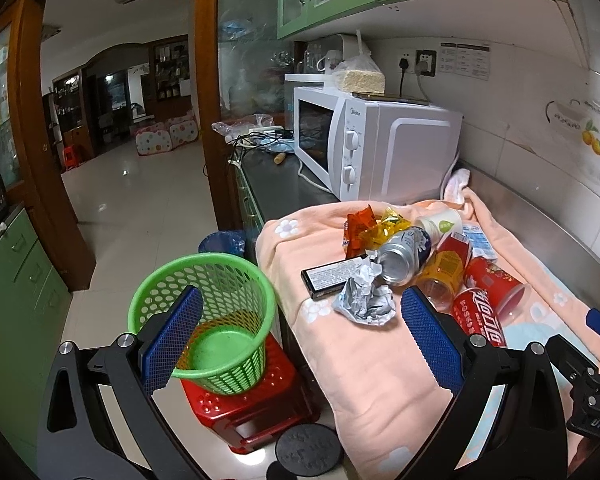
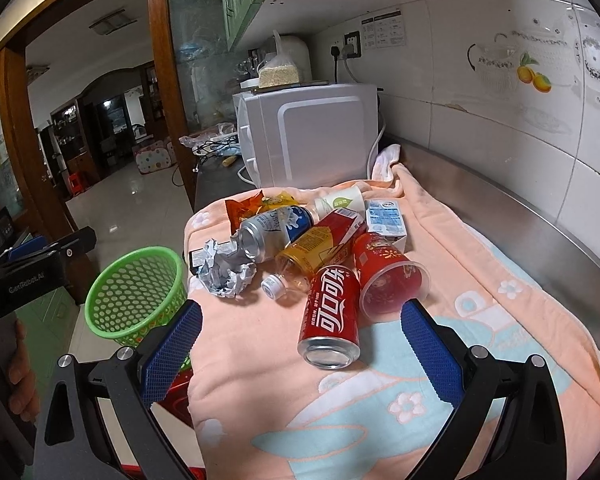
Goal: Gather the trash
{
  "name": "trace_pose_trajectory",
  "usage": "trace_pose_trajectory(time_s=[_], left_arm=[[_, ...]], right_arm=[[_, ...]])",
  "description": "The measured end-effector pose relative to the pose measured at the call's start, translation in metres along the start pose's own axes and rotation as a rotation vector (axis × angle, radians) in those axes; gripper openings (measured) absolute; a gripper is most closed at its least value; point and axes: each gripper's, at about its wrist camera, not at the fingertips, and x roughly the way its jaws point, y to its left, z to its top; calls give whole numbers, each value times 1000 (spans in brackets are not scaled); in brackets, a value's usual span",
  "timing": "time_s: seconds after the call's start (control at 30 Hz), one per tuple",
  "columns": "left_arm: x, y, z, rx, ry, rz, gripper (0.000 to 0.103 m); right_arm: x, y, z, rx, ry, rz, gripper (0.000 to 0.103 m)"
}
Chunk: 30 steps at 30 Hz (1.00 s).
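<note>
Peach blanket covers the kitchen counter beside a white microwave. On it lies a trash pile: a red cola can on its side, long axis toward the right gripper, open mouth nearest; crumpled paper at the pile's left. Both the right and left gripper have jaws spread apart, empty. A green basket stands upright on a red stool beside the counter.

The red aluminium drink can is showing white Chinese Coca-Cola lettering; the white boxy microwave oven is bearing "Midea".
</note>
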Motion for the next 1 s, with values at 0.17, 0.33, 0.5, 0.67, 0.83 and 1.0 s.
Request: trace_pose_trajectory(time_s=[0.17,0.33,0.5,0.67,0.83,1.0], left_arm=[[2,-2,0,-2,9,0,98],[4,-2,0,-3,13,3,98],[3,-1,-1,-5,14,1,98],[2,-1,-4,-1,16,0,98],[4,0,-4,-8,19,1,98],[5,0,-3,-6,20,1,98]], right_arm=[[0,-2,1,1,2,2,97],[0,-2,0,2,3,1,97],[1,-2,0,2,3,0,97],[0,-1,1,0,4,2,97],[1,-2,0,0,7,4,97],[2,-3,-2,-1,10,6,97]])
